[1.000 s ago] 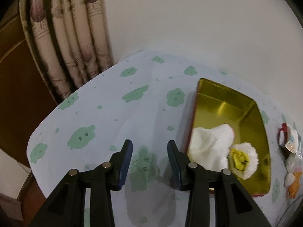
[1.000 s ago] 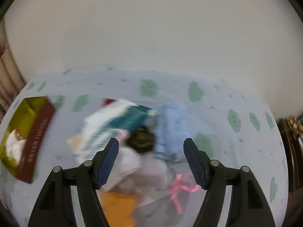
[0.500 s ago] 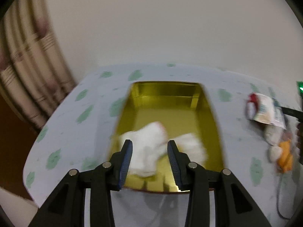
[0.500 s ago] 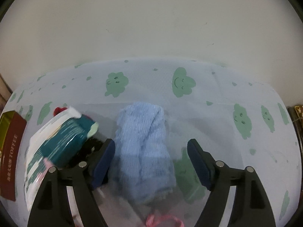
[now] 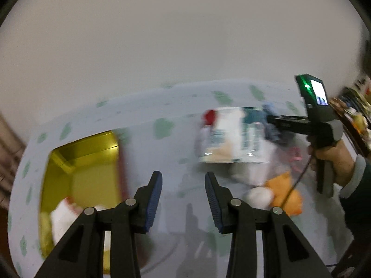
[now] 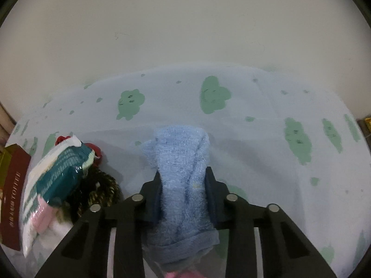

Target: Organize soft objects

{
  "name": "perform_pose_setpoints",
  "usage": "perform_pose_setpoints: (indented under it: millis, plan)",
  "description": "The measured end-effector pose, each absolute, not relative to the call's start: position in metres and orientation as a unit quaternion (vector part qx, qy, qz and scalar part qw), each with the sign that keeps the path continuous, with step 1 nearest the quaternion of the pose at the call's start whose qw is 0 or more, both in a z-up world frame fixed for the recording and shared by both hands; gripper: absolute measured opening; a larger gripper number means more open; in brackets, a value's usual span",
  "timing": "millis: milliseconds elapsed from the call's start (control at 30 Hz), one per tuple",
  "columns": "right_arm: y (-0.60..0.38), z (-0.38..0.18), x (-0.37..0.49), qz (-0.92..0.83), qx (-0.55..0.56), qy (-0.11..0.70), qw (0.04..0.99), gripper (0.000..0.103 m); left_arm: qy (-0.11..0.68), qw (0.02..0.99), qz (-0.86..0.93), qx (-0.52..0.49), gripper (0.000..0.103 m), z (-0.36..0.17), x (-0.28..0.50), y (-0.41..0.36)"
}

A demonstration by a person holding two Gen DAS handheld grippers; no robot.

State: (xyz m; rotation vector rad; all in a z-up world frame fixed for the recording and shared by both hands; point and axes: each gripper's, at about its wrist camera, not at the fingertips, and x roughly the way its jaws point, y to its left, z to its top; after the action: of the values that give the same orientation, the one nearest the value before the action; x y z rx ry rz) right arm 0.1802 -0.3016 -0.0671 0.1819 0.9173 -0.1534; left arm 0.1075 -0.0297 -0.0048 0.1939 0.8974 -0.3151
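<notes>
Two grippers are in play. At the left edge of the table (image 5: 162, 106) a gold tin (image 5: 92, 162) is seen, white soft items already in it. The left gripper (image 5: 183, 199) is held with jaws spread and nothing between them, over bare cloth just beside the tin. Further right, the right gripper (image 6: 183, 187) has just been closing, and its jaws are pinched on the blue towel (image 6: 180, 162) near the table's middle. The grasping step appears done; a lift and a carry leftward to the tin are judged to be called for.
</notes>
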Motion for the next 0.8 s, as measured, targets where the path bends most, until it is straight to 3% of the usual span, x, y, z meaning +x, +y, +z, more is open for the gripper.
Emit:
perform_pose_setpoints:
  millis: [400, 800]
  plan:
    - [-0.322, -0.069, 0.097, -0.116, 0.079, 0.432, 0.891, 0.029, 0.418, 0.862, -0.235, 0.163, 0.039, -0.008, 0.122, -0.131]
    - [-0.32, -0.077, 0.099, -0.11, 0.086, 0.421, 0.896, 0.034, 0.441, 0.849, -0.128, 0.259, 0.041, -0.058, 0.168, -0.178]
